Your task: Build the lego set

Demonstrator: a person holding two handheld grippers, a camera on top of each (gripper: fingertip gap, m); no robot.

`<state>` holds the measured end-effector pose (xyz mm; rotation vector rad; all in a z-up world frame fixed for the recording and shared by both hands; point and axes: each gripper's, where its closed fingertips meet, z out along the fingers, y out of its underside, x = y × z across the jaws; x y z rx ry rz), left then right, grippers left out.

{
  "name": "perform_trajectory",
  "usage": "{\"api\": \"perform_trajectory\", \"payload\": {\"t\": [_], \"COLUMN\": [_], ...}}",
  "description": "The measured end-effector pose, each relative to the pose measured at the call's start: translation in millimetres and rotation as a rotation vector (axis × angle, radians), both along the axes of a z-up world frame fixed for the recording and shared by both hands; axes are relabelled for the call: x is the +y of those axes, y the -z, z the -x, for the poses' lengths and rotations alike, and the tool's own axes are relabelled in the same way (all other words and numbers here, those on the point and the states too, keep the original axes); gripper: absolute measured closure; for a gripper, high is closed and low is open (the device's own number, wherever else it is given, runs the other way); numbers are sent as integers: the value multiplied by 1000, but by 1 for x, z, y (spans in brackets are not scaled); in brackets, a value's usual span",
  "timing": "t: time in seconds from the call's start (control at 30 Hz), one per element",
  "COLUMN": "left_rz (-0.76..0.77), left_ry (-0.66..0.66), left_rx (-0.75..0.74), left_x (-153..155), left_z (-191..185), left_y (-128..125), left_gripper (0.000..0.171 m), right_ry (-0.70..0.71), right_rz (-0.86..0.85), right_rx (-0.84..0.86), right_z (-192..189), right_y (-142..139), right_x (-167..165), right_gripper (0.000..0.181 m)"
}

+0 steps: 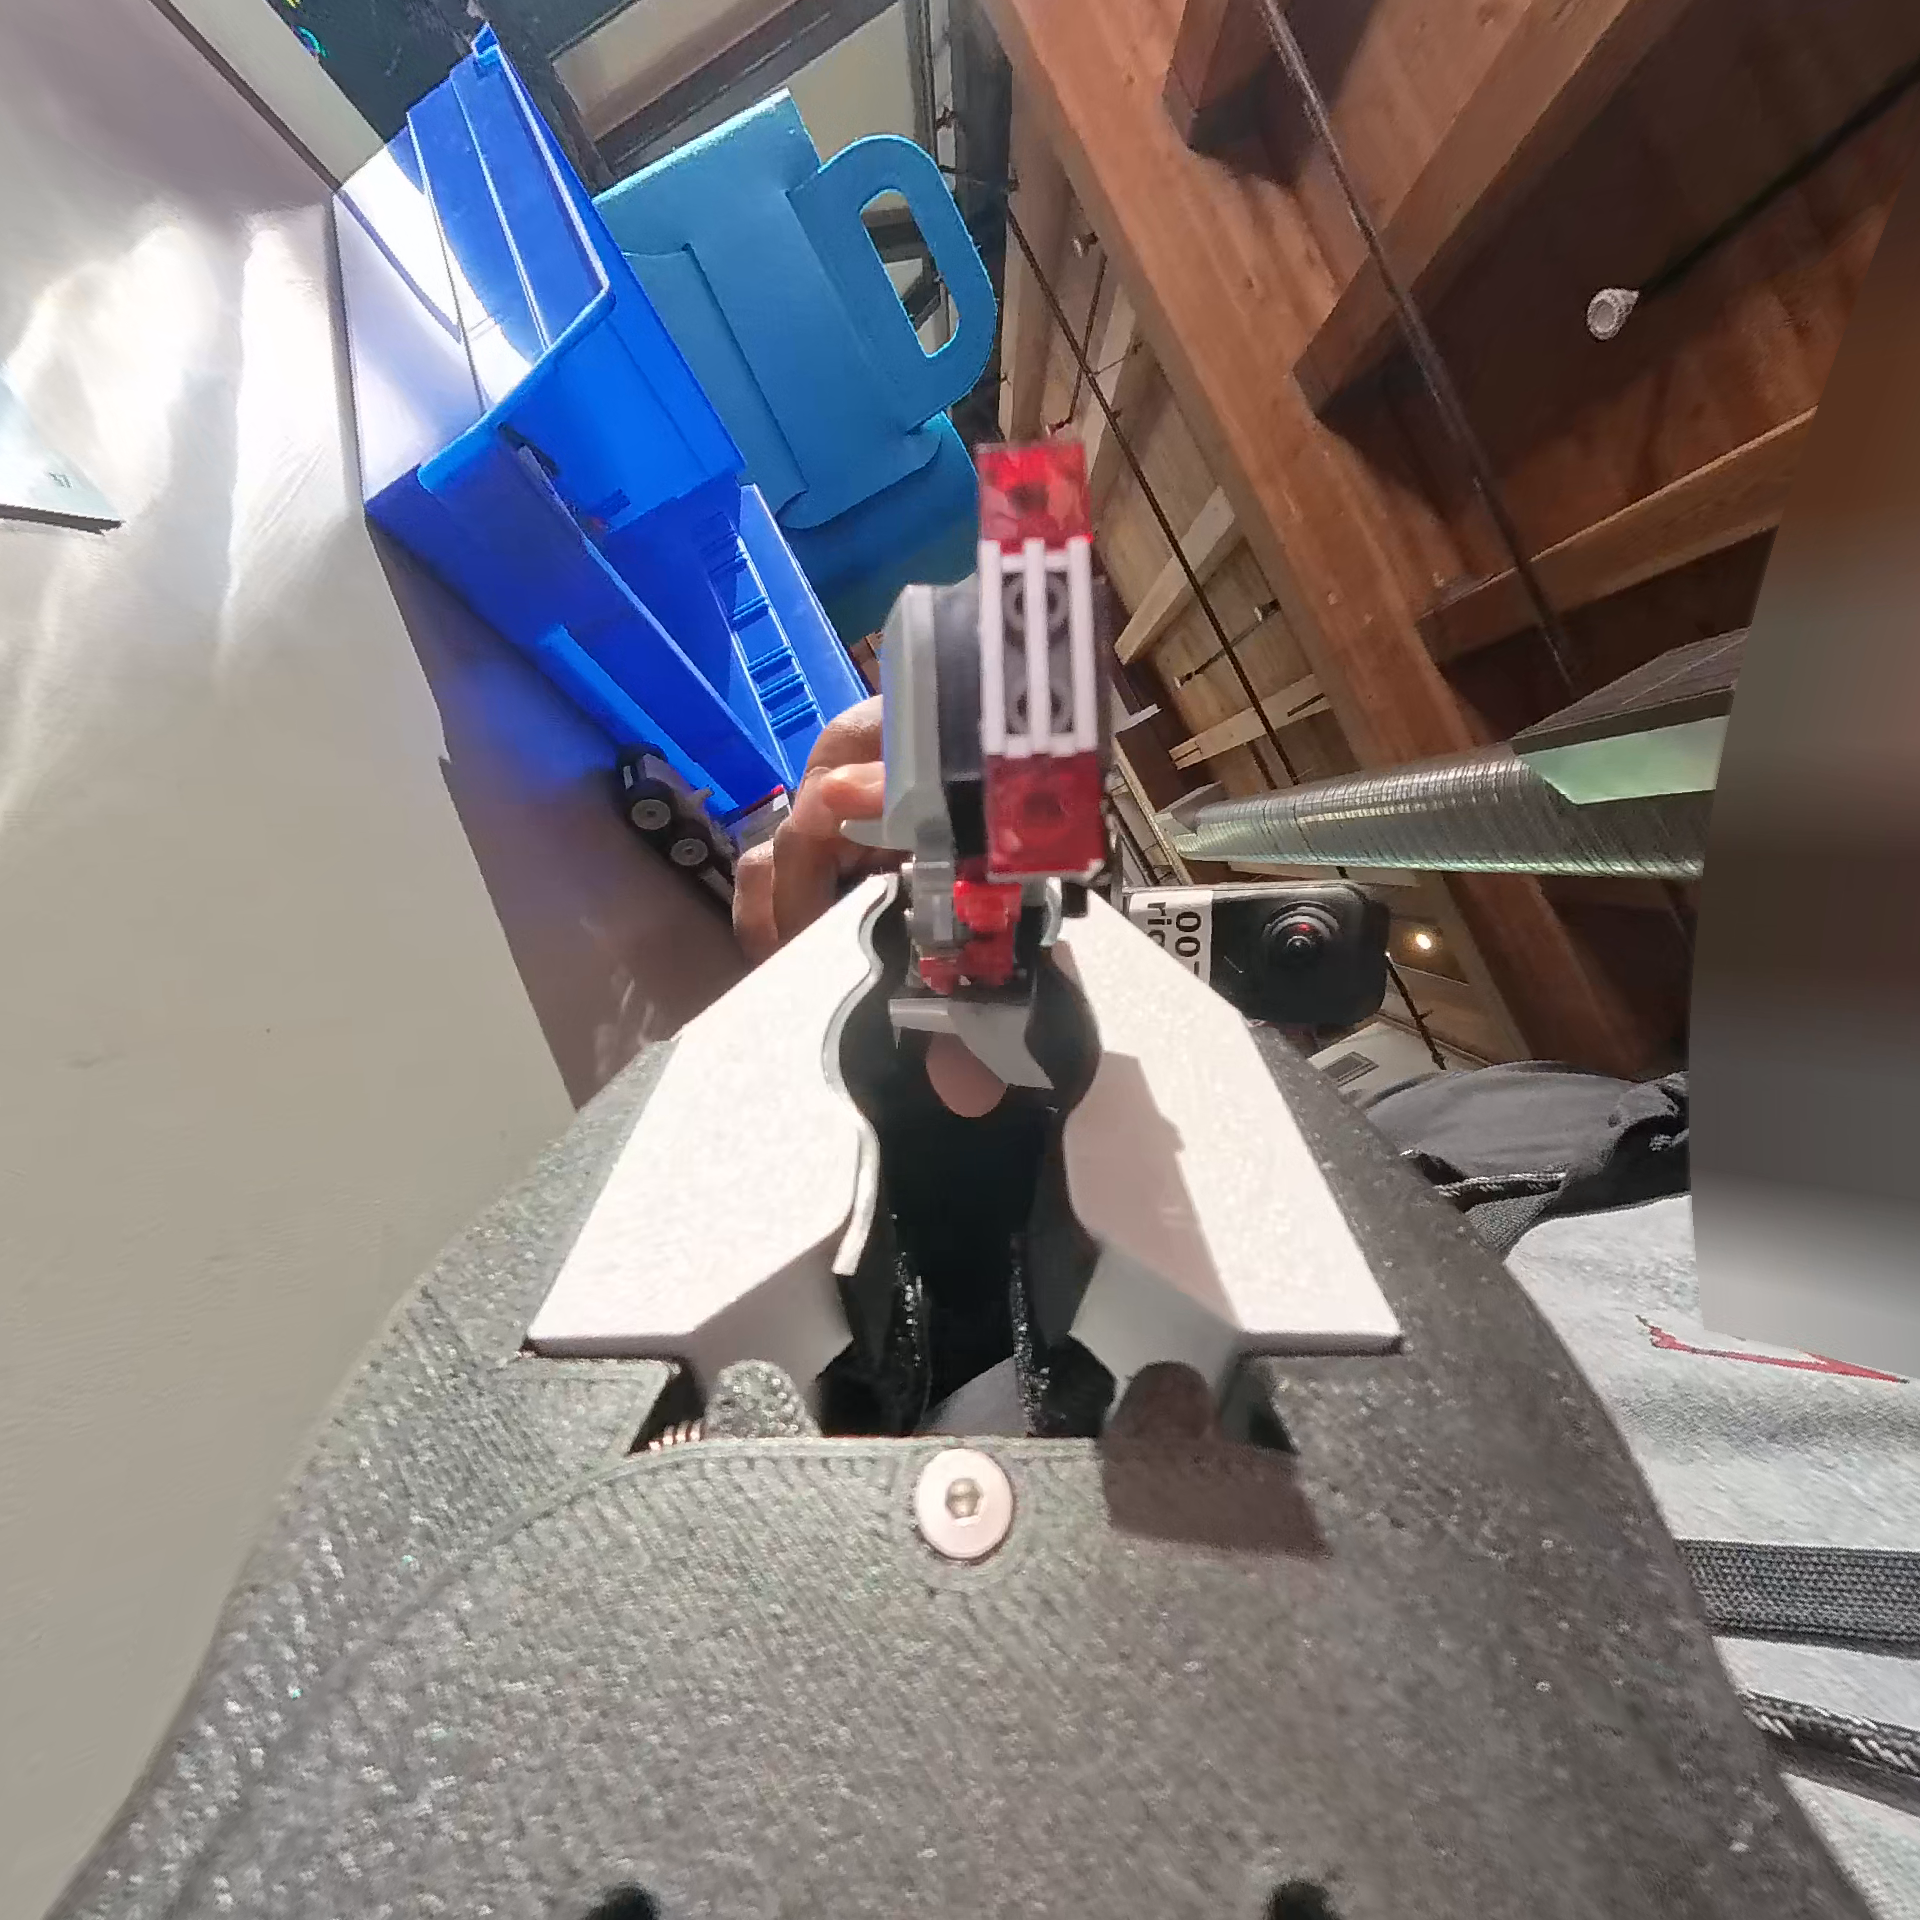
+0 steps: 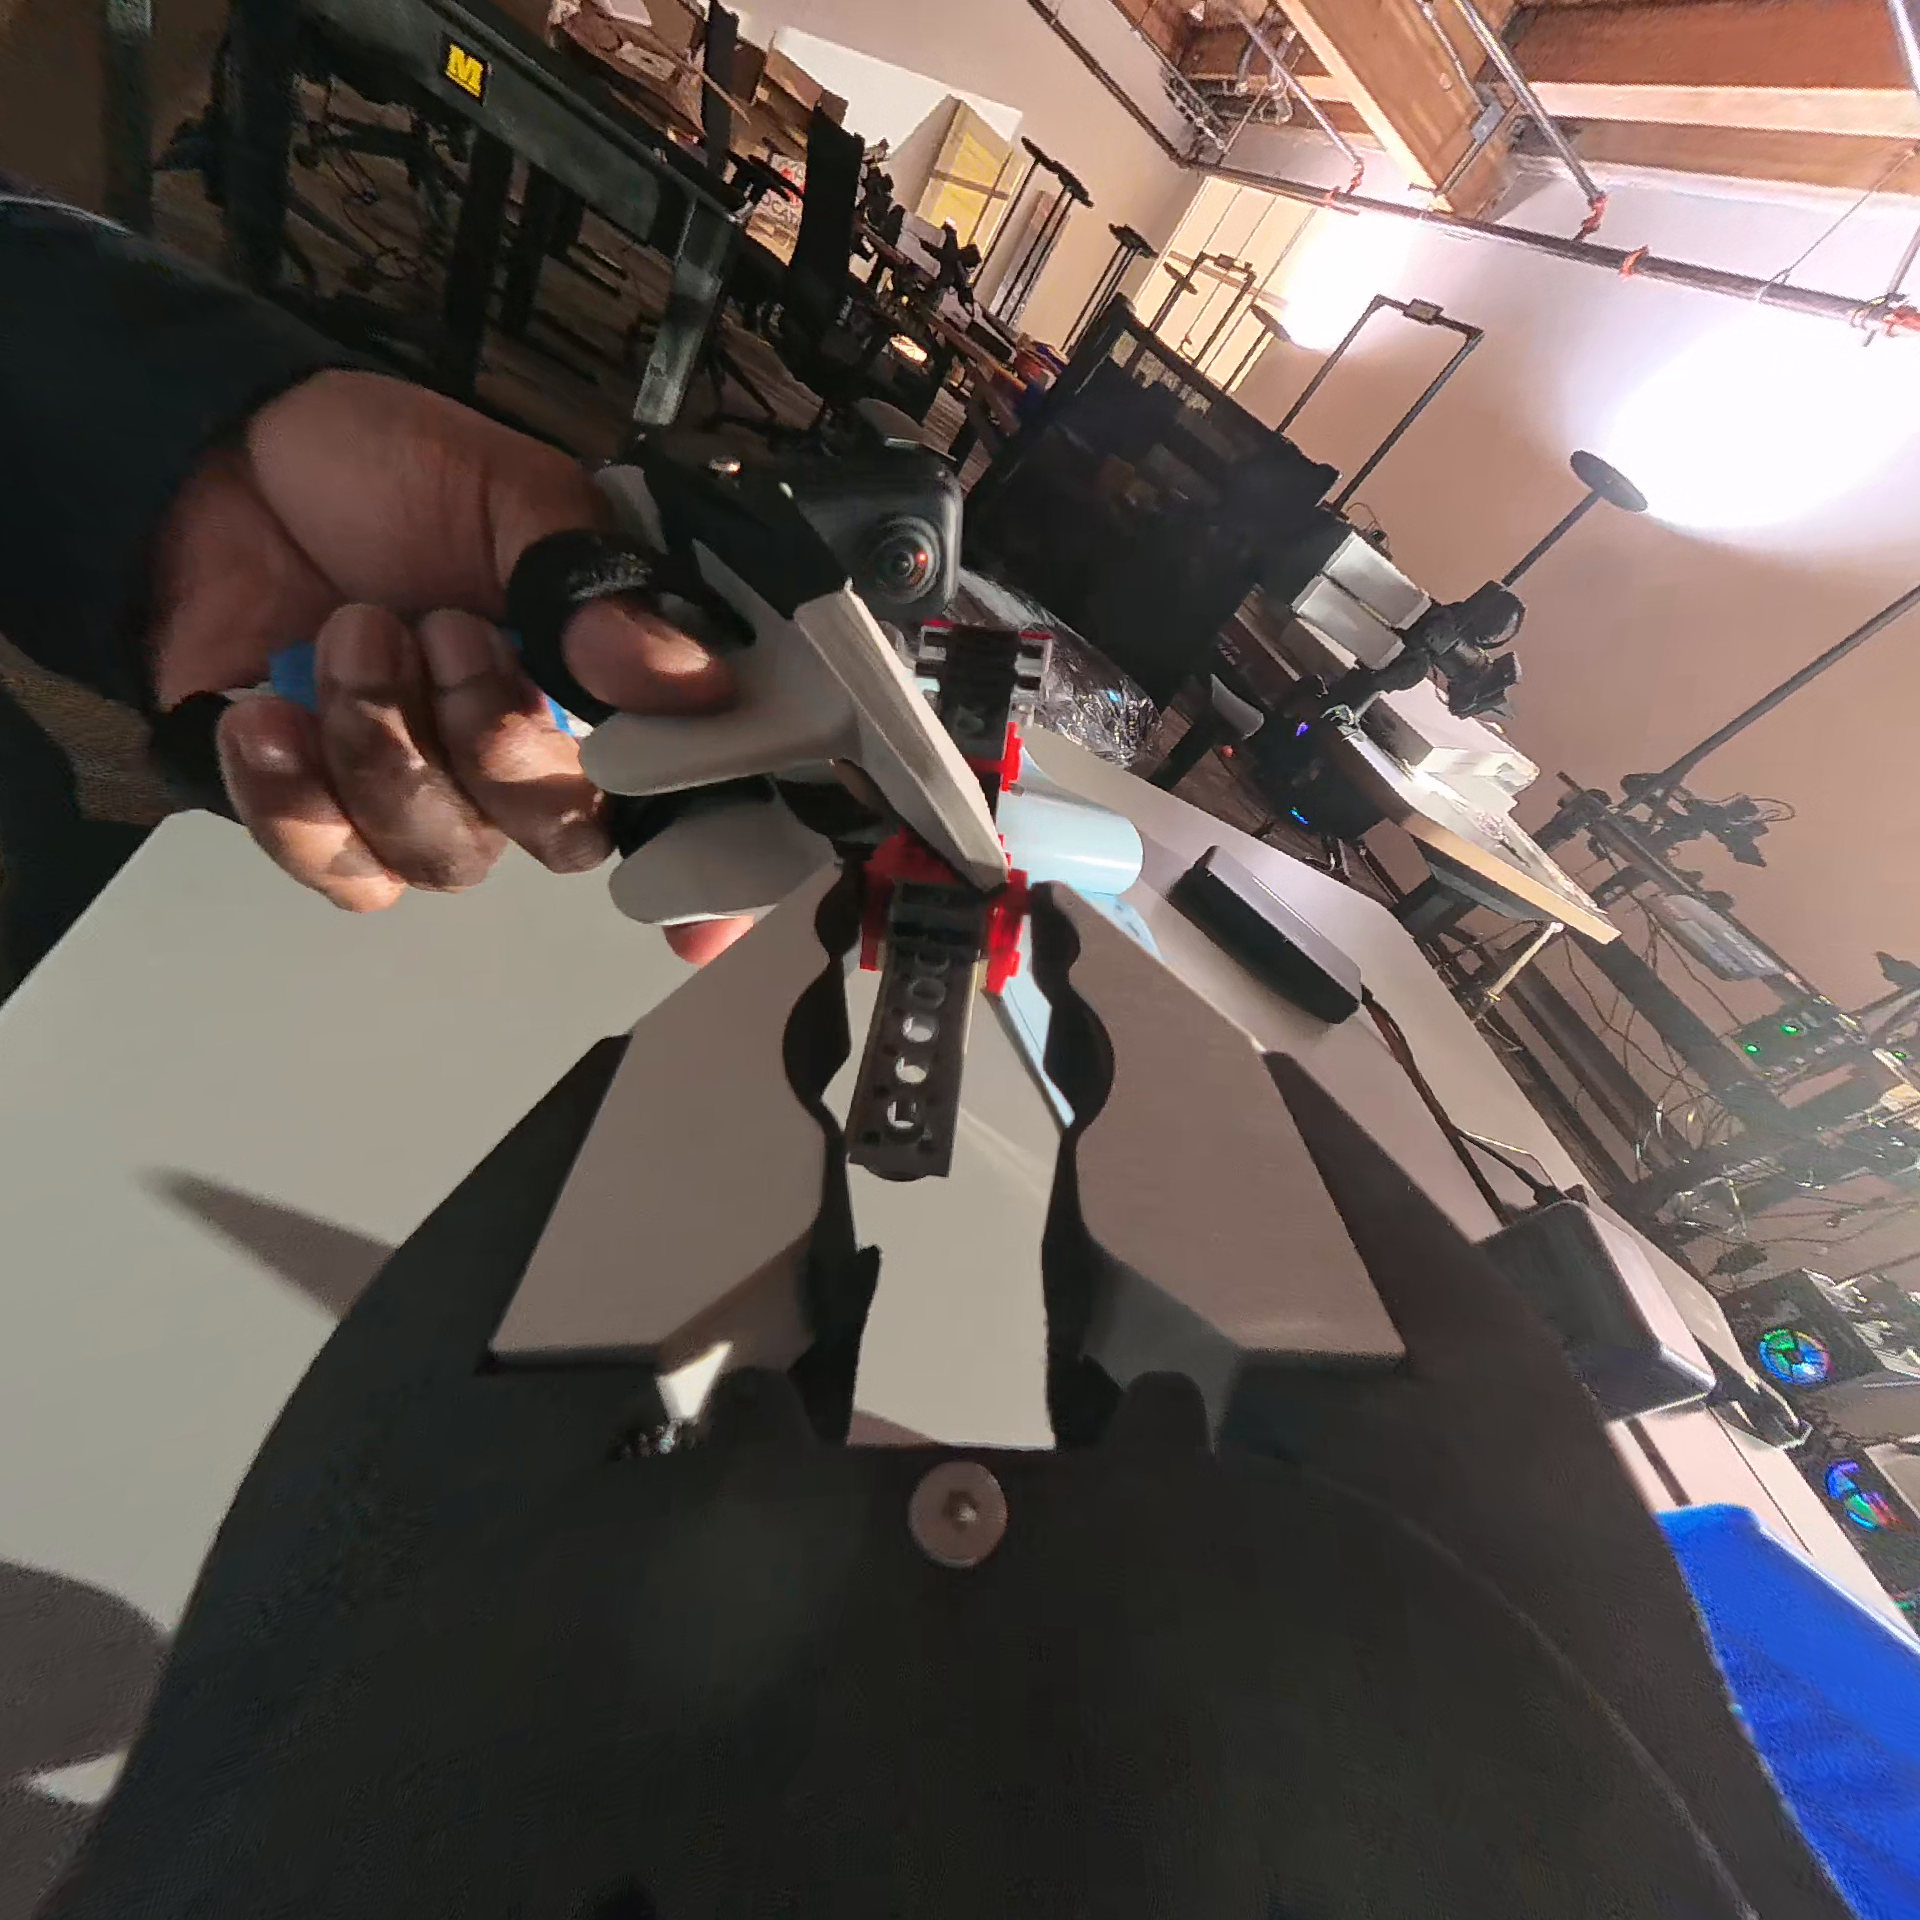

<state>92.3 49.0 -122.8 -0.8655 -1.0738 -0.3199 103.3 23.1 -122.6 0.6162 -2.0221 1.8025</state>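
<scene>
A lego model is held in the air between both grippers. In the left wrist view it (image 1: 1039, 665) stands up past my fingertips, with clear red ends, white rails, a grey middle and a grey-and-black part on its left. My left gripper (image 1: 982, 925) is shut on its red lower part. In the right wrist view the model (image 2: 914, 1049) shows a dark grey beam with holes and red side pieces. My right gripper (image 2: 940, 909) is shut on those red pieces. The left gripper's finger (image 2: 894, 748) comes in from the upper left and touches the model.
Blue bins (image 1: 582, 416) stand on the white table (image 1: 156, 727), with a small wheeled lego vehicle (image 1: 665, 821) beside them. In the right wrist view the white table (image 2: 312, 1039) lies below, with a black box (image 2: 1268, 935), a pale blue sheet (image 2: 1070, 852) and a blue bin (image 2: 1818, 1714). Only a small space, under 4 cm, lies between the two pairs of fingers.
</scene>
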Motion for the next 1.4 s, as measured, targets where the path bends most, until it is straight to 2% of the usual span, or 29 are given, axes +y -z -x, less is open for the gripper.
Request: {"api": "perform_trajectory", "payload": {"t": [0.33, 0.63, 0.87, 1.03, 1.1, 1.17, 1.4], "left_rz": [-19, -29, -10, -80, -80, -85, -95], "left_ry": [-4, -16, -27, -36, -24, -1, 18], "left_rx": [-74, -76, 20, 10, 13, 17, 28], "left_x": [0, -2, -3, -9, -8, -4, -1], "left_z": [1, 2, 2, 3, 2, 1, 0], "left_y": [7, 7, -6, -6, -5, -6, -5], "left_gripper": [152, 152, 151, 151, 151, 151, 151], "right_ry": [33, 66, 52, 63, 49, 43, 30], "right_rz": [-34, -29, 64, 42, 18, 3, 0], "right_rx": [78, 152, 31, -29, -21, 13, 10], "right_z": [0, -1, 0, 7, 5, 3, 1], "right_y": [7, 7, -7, -5, 0, 4, 5], "right_x": [1, -1, -2, -1, -2, -3, 0], "right_gripper": [148, 149, 148, 135, 137, 147, 149]}}
